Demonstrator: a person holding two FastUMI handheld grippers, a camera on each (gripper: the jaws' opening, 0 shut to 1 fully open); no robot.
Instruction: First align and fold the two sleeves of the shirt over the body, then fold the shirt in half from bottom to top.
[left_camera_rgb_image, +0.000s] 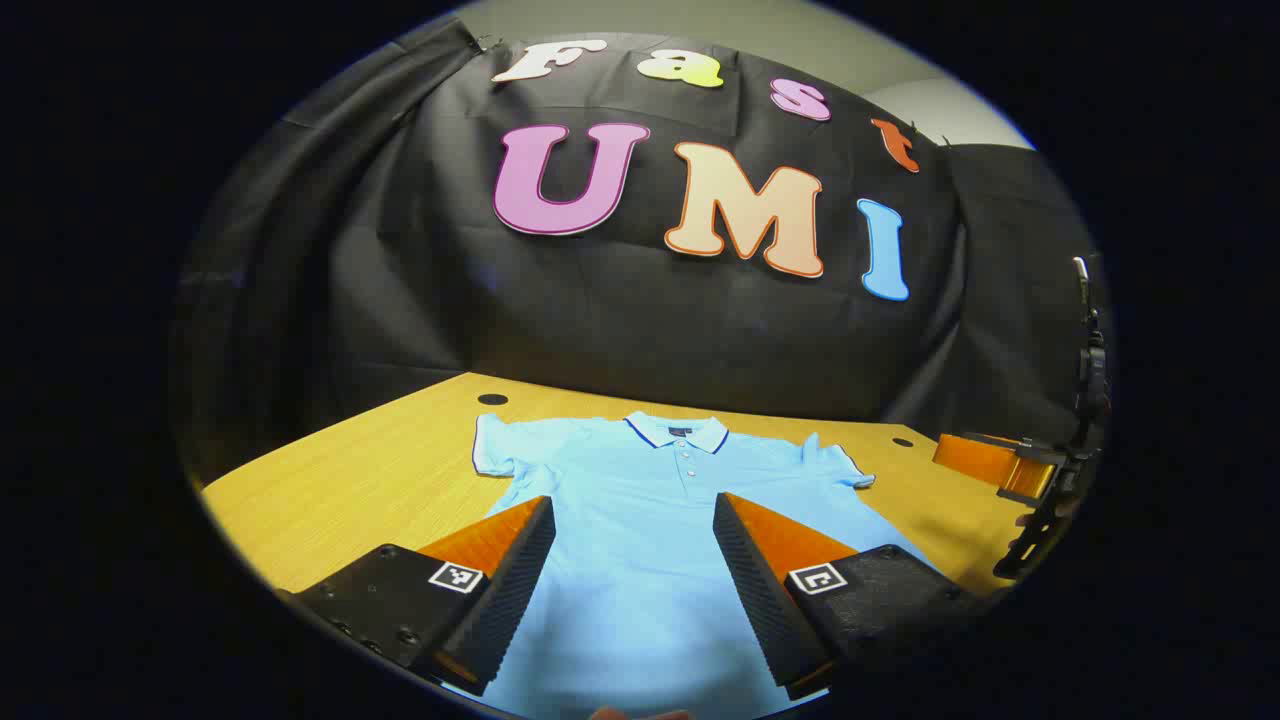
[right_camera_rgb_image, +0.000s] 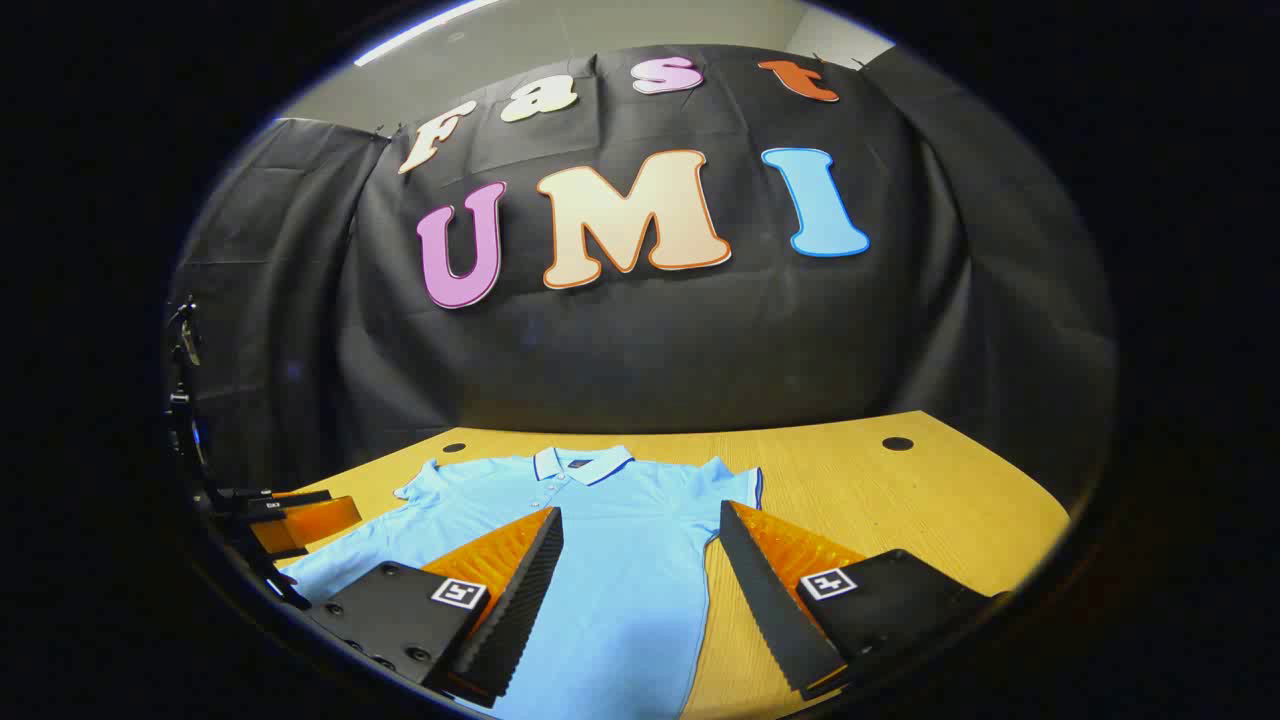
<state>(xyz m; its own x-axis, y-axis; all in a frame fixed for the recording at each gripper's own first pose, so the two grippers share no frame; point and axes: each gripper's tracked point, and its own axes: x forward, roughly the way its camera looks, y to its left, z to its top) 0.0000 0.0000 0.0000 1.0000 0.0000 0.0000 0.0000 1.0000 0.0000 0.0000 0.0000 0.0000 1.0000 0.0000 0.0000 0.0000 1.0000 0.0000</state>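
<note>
1. Light-blue polo shirt (left_camera_rgb_image: 650, 520) lies flat mid-bench (left_camera_rgb_image: 350, 490), collar toward the far edge, sleeves unfolded.
2. Left claw (left_camera_rgb_image: 634, 570) and right claw (right_camera_rgb_image: 640, 590) hover wide, empty.
3. Risk: pinching both layers would likely drag the body askew.

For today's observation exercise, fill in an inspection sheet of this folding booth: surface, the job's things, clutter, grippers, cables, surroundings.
Surface: wooden table, with round holes near its far edge.
Job's things: light blue polo shirt lying flat, collar toward the wall, both sleeves spread out, nothing folded yet.
Clutter: nothing seen.
Grippers: left gripper open above the shirt; right gripper open above the shirt's edge.
Cables: nothing seen.
Surroundings: black cloth wall behind the table.
</note>
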